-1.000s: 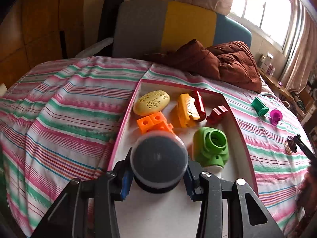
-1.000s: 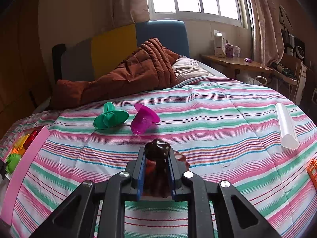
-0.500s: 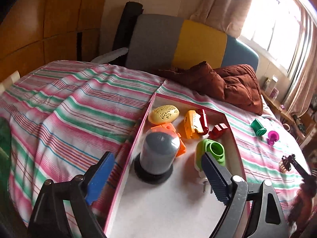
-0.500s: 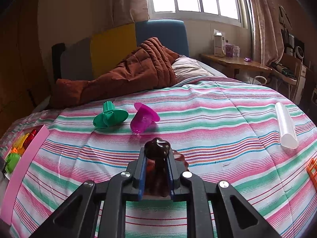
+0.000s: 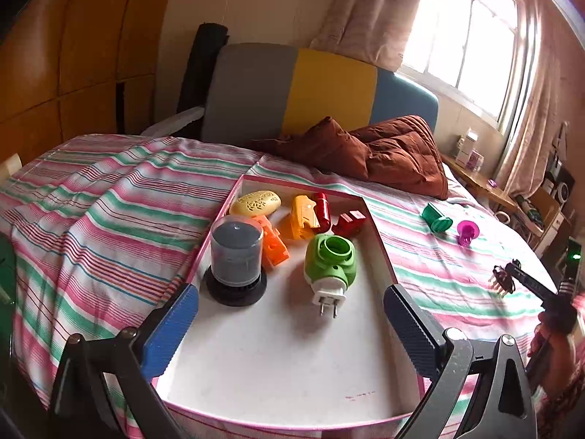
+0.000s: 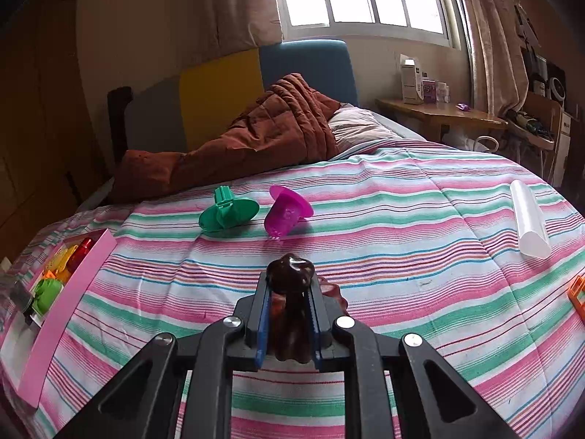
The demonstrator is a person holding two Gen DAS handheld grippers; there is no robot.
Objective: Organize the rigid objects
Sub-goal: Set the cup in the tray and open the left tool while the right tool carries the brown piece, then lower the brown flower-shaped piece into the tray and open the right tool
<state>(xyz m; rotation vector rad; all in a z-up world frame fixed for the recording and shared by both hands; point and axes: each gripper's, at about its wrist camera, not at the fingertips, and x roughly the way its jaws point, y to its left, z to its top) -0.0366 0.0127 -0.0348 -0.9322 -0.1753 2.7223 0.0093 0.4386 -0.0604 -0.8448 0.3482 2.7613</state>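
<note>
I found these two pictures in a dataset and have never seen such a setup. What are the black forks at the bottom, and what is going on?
Each picture comes from a camera on a hand-held two-finger gripper, looking along its fingers. A person holds one in each hand.

The left gripper has just been opening and holds nothing. It faces a pink-edged tray on a striped bed, with a grey canister, a green plug-in device and small toys.

The right gripper is shut on a dark brown piece. Beyond lie a green piece and a magenta piece.

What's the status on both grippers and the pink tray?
Left gripper jaws just opened, empty; grey domed canister stands upright in pink-rimmed tray. Right gripper shut on dark brown plastic piece. Nothing blocking the tray.
</note>
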